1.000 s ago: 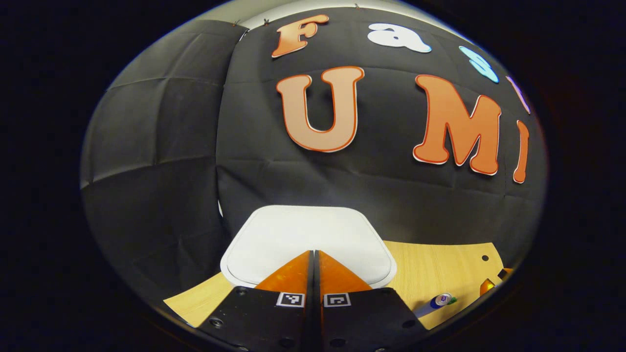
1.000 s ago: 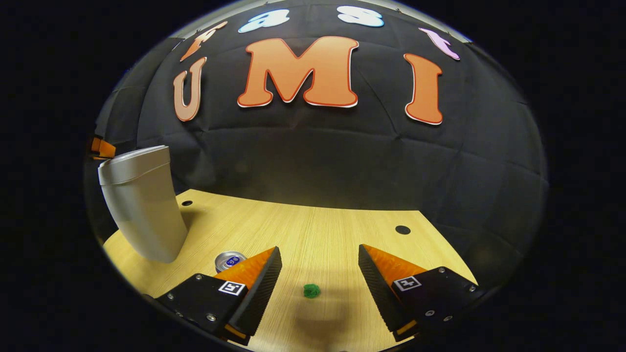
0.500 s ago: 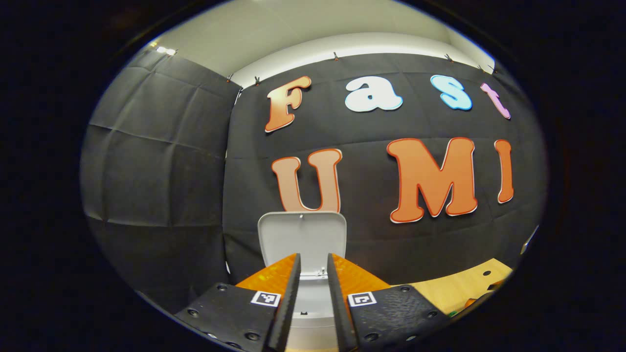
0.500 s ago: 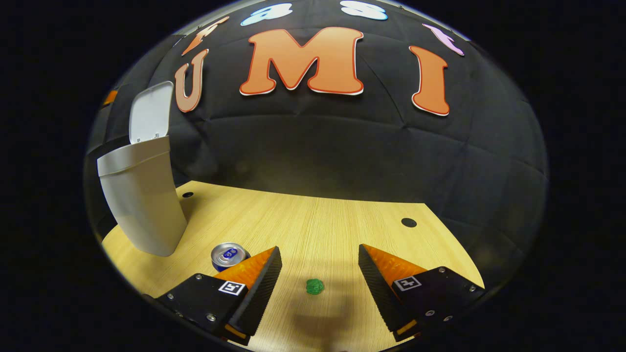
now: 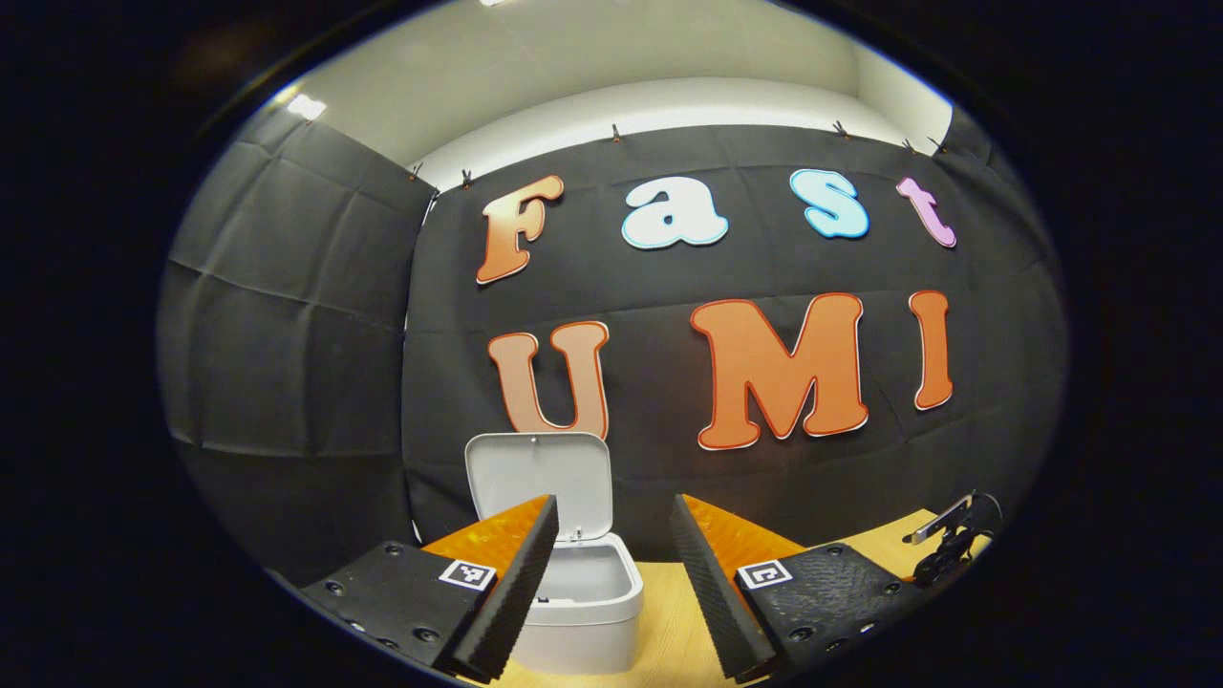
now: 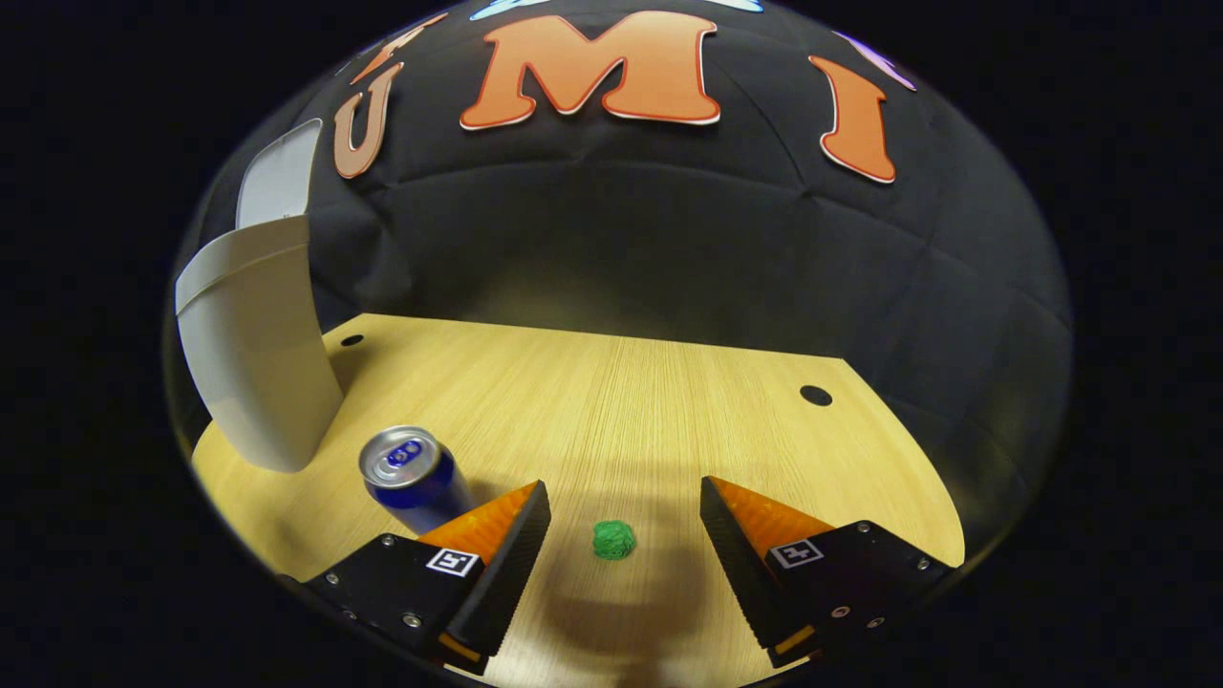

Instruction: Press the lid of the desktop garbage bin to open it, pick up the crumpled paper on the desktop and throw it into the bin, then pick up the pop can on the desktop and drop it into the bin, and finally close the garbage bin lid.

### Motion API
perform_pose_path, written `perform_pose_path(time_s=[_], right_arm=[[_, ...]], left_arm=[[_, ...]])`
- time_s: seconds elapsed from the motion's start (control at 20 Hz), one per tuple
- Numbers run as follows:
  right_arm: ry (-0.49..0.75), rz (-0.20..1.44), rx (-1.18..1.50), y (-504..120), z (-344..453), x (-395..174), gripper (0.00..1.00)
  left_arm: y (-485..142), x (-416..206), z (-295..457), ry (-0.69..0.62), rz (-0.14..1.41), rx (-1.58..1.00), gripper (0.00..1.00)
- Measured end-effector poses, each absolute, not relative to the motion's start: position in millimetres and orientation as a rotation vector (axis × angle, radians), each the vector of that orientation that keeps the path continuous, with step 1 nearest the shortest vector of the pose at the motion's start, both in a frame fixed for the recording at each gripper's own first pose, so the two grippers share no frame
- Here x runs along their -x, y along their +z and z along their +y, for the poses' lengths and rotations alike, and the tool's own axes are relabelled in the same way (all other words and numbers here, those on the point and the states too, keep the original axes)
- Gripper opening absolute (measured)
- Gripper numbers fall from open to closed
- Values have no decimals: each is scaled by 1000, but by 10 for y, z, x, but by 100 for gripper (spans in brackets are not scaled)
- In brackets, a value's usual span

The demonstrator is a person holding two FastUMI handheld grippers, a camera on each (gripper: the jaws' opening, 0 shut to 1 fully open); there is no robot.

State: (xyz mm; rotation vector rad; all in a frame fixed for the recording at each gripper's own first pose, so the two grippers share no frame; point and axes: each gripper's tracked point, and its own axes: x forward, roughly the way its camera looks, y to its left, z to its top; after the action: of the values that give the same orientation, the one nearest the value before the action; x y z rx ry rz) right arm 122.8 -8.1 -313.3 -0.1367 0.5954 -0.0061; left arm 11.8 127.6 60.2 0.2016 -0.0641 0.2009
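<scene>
The white desktop bin (image 5: 580, 602) stands open on the wooden desk, its lid (image 5: 539, 478) tipped upright at the back. My left gripper (image 5: 611, 564) hovers in front of and above the bin, open and holding nothing. In the right gripper view the bin (image 6: 253, 354) stands at the far left with its lid (image 6: 277, 174) raised. A small green crumpled paper ball (image 6: 612, 540) lies on the desk between the spread fingers of my right gripper (image 6: 626, 545), which is open above it. An upright blue pop can (image 6: 411, 476) stands just left of that gripper's left finger.
The wooden desk (image 6: 621, 411) has cable holes at its back left (image 6: 352, 340) and back right (image 6: 815, 395). Black cloth walls close the booth behind and to the left. A dark metal piece (image 5: 946, 540) shows at the desk's right edge in the left gripper view.
The bin lid sprang from closed to upright. My left gripper lifted off it, drew back and opened. My right gripper moved forward and lower toward the paper ball and can.
</scene>
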Motion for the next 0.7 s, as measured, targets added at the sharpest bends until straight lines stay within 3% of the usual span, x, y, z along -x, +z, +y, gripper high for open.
perform_pose_path(time_s=[0.2,0.4,0.5,0.65,0.7], right_arm=[[-28,668,129,-3412,-177,-1261,92],[-24,737,143,-3659,-199,-1239,82],[-9,774,146,-3779,-170,-1205,72],[3,823,157,-3940,-173,-1150,57],[6,829,153,-3946,-163,-1153,46]], left_arm=[[610,-19,1143,184,-47,-190,80],[560,17,1115,185,-17,-187,80],[528,27,1079,181,-4,-192,77],[505,34,1000,167,6,-197,80],[503,36,987,167,11,-200,80]])
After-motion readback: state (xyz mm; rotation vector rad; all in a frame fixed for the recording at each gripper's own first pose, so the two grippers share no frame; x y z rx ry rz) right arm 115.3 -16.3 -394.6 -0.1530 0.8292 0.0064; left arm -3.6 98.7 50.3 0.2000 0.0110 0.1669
